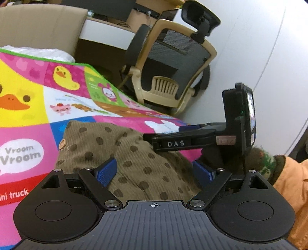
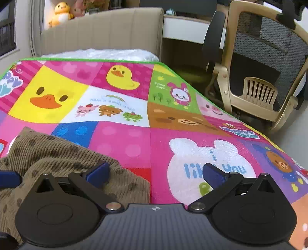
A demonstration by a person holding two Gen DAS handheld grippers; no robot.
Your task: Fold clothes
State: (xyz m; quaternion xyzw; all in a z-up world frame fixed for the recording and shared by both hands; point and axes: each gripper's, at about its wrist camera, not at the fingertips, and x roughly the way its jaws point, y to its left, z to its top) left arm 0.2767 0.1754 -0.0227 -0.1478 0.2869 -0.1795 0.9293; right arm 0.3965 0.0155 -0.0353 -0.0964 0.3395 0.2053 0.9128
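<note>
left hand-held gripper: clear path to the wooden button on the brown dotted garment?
Probably yes. The left hand-held gripper is open over the brown dotted garment, and the wooden button lies exposed ahead to its left. The right hand-held gripper sits on the opposite side, not in the way.

Bare mat (image 2: 123, 142) beyond bunched garment (image 2: 57, 153)

One brown corduroy garment (image 1: 134, 157) with dark dots, one wooden button (image 1: 62, 143) showing. One cartoon play mat (image 2: 134, 134) spread over one bed. Two handheld grippers: left gripper (image 1: 155, 171), right gripper (image 2: 156, 173), each with two blue pads, jaws apart. One office chair (image 1: 173, 63). One padded headboard (image 2: 104, 30). Two plush toys (image 2: 61, 11) behind it. One orange sleeve (image 1: 290, 184).
</note>
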